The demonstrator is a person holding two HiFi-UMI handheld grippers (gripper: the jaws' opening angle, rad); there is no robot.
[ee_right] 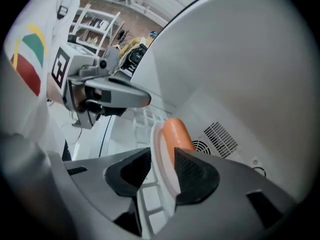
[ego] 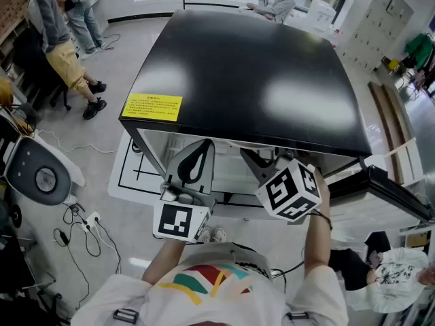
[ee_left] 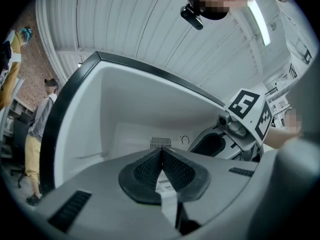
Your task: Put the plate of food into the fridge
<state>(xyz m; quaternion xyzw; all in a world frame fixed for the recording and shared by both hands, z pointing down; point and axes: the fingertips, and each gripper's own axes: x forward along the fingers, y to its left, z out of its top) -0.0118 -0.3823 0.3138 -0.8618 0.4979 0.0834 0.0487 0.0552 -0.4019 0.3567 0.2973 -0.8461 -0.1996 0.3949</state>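
The fridge [ego: 251,73] has a black top, and both grippers reach into its white inside below the front edge. In the right gripper view a white plate [ee_right: 161,151] with an orange sausage [ee_right: 177,134] stands between the jaws of my right gripper [ee_right: 162,159]. The left pad stands slightly off the rim, so the jaws are open around it. A white wire shelf [ee_right: 145,121] lies under the plate. My left gripper [ee_left: 161,154] has its pads meeting at the tips, with nothing but a white strip below them. It hovers beside the right one [ee_left: 235,126].
The fridge door [ego: 391,192] hangs open at the right. A yellow label [ego: 153,106] sits on the top's front left corner. People stand at the upper left [ego: 64,39], and one sits behind the fridge [ego: 275,2]. A chair [ego: 41,175] and cables [ego: 85,226] lie at the left.
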